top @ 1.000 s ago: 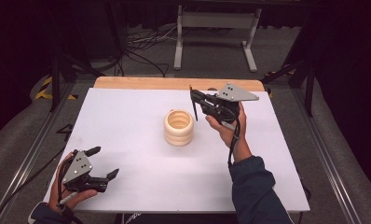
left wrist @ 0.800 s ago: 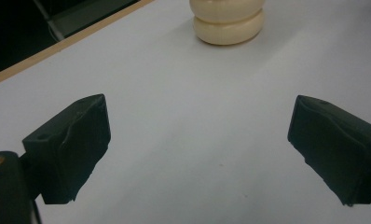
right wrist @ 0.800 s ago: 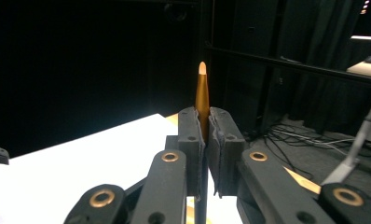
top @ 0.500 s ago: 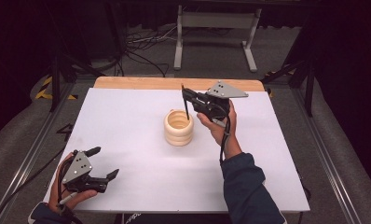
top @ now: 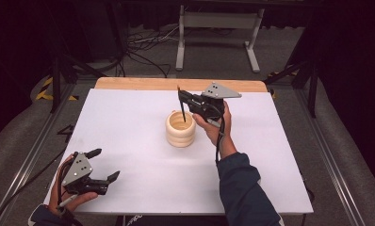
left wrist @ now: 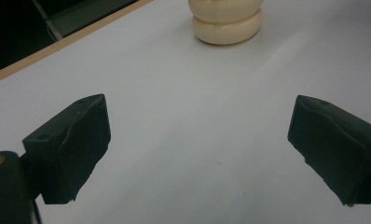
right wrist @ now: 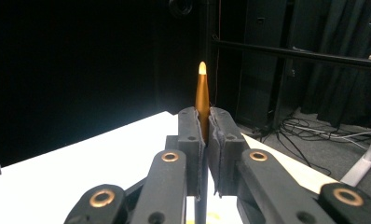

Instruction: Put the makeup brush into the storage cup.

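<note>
A cream ribbed cup (top: 181, 134) stands upright in the middle of the white table top (top: 129, 117). My right gripper (top: 182, 101) hangs just above and behind it, shut on a thin dark pen (top: 179, 92) with a golden tapered end (right wrist: 202, 88). The pen stands upright, and its lower end lies over the cup's mouth. In the right gripper view the pads (right wrist: 190, 140) press the pen from both sides. My left gripper (top: 104, 164) rests open near the front left corner with nothing between its fingers (left wrist: 72, 140); the cup (left wrist: 225, 23) is far ahead of it.
A wooden strip (top: 176, 84) runs along the table's far edge. Behind it on the floor stand a metal frame (top: 214, 28) and loose cables (top: 143, 44). Dark stands flank the table on both sides.
My right hand has moved left and slightly down with the pen, from beside the cup to over its mouth. The left gripper has stayed put.
</note>
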Tool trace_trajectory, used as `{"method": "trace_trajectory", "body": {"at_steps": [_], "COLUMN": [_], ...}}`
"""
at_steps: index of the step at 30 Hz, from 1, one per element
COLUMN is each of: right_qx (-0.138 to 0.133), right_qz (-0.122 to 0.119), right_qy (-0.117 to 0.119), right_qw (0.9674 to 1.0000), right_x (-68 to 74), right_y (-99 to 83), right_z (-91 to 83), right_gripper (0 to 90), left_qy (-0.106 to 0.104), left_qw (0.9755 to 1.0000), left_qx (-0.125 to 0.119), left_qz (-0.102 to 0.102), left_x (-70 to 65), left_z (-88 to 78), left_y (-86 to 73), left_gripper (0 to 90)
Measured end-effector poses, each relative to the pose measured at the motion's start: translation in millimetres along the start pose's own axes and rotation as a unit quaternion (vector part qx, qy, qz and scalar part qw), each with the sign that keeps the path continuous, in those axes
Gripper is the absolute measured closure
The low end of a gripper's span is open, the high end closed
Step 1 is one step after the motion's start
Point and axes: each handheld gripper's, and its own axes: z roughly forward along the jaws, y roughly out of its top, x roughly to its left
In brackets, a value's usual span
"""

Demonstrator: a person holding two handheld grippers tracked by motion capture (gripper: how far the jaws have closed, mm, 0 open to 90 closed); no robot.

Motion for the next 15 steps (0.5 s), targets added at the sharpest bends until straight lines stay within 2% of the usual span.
{"method": "trace_trajectory", "body": {"at_steps": [8,15], "right_qx": [0.011,0.024], "right_qz": [0.001,0.012], "right_qy": [-0.003,-0.006], "right_qw": [0.9999,0.9996], "right_x": [-1.4,-2.8], "right_y": [-6.6,-14.9], "right_z": [9.1,17.7], "right_gripper": [84.3,84.3], "left_qy": [-0.001,-0.001], "left_qw": [1.0,1.0], "left_qx": [-0.002,-0.003], "left_qz": [0.0,0.002], "left_x": [0.0,0.7], "left_z": [-0.2,-1.6], "left_y": [0.1,-0.4], "left_gripper": [6.5,6.5]}}
